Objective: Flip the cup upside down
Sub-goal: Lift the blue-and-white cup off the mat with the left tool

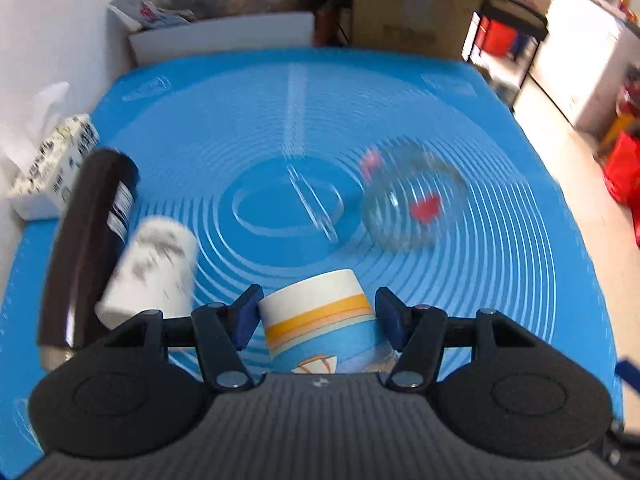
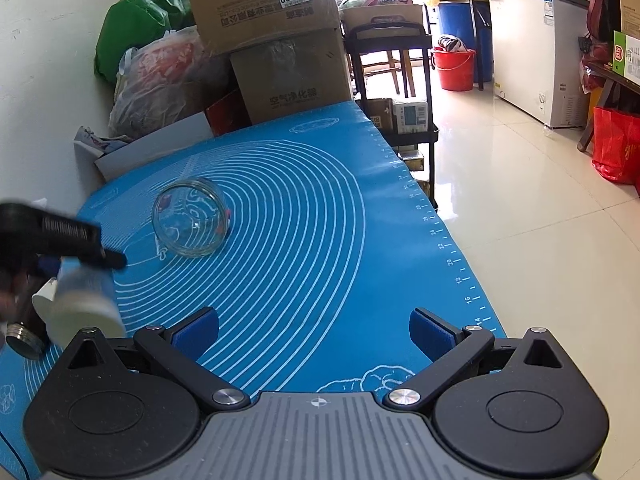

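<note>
A paper cup [image 1: 320,320] with orange and blue bands stands between the fingers of my left gripper [image 1: 318,312], its closed white end pointing away from the camera. The blue pads sit close on either side of it; a narrow gap shows at each side. In the right wrist view the cup [image 2: 84,304] appears blurred at the far left, under the left gripper's black body [image 2: 52,240]. My right gripper [image 2: 314,336] is open and empty above the blue mat [image 2: 320,220].
A clear glass jar [image 1: 412,200] lies on its side mid-mat, also in the right wrist view [image 2: 190,222]. A white cup [image 1: 152,272], a dark bottle [image 1: 92,240] and a tissue box [image 1: 52,168] lie at the left. Cardboard boxes [image 2: 280,40] stand behind the table.
</note>
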Action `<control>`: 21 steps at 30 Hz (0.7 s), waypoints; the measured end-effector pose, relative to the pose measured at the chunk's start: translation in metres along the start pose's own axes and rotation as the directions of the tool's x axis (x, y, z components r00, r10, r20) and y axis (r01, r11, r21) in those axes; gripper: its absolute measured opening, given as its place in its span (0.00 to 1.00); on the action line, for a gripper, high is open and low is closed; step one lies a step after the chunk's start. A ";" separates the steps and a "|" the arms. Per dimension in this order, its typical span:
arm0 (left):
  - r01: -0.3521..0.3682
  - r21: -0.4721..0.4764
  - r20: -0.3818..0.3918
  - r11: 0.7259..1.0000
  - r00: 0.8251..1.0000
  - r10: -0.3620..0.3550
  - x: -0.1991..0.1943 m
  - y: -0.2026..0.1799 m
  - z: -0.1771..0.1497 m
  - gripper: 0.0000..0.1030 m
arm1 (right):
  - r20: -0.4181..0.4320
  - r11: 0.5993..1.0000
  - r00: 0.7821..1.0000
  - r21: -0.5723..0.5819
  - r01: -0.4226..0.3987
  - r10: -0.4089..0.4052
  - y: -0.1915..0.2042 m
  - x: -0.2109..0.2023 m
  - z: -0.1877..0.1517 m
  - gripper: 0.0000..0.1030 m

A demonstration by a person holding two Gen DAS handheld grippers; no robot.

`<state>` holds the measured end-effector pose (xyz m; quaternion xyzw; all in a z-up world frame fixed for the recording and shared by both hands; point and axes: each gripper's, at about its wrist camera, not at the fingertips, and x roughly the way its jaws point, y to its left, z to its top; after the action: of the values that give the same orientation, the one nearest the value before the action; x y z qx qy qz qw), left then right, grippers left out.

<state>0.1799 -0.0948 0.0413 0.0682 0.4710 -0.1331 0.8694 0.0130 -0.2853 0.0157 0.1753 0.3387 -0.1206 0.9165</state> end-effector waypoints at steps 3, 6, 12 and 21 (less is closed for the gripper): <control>0.007 0.021 -0.020 1.000 1.000 -0.006 0.009 -0.009 -0.013 0.60 | -0.008 1.000 1.000 -0.006 0.009 -0.009 0.002 0.000 -0.001 1.00; 0.002 0.024 -0.016 1.000 1.000 -0.001 0.017 -0.012 -0.016 0.60 | -0.020 1.000 1.000 -0.006 0.021 -0.021 0.001 0.003 -0.002 1.00; 0.019 0.037 -0.045 0.999 0.999 -0.018 0.030 -0.014 -0.014 0.61 | -0.048 0.999 0.998 0.004 0.044 -0.044 -0.005 0.013 -0.003 1.00; 0.011 0.057 -0.025 0.998 1.000 -0.010 0.035 -0.019 -0.016 0.76 | -0.069 0.999 0.996 0.006 0.053 -0.052 -0.006 0.020 -0.006 1.00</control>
<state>0.1795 -0.1146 0.0037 0.0923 0.4780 -0.1501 0.8605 0.0222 -0.2903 -0.0028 0.1738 0.3743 -0.1396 0.9001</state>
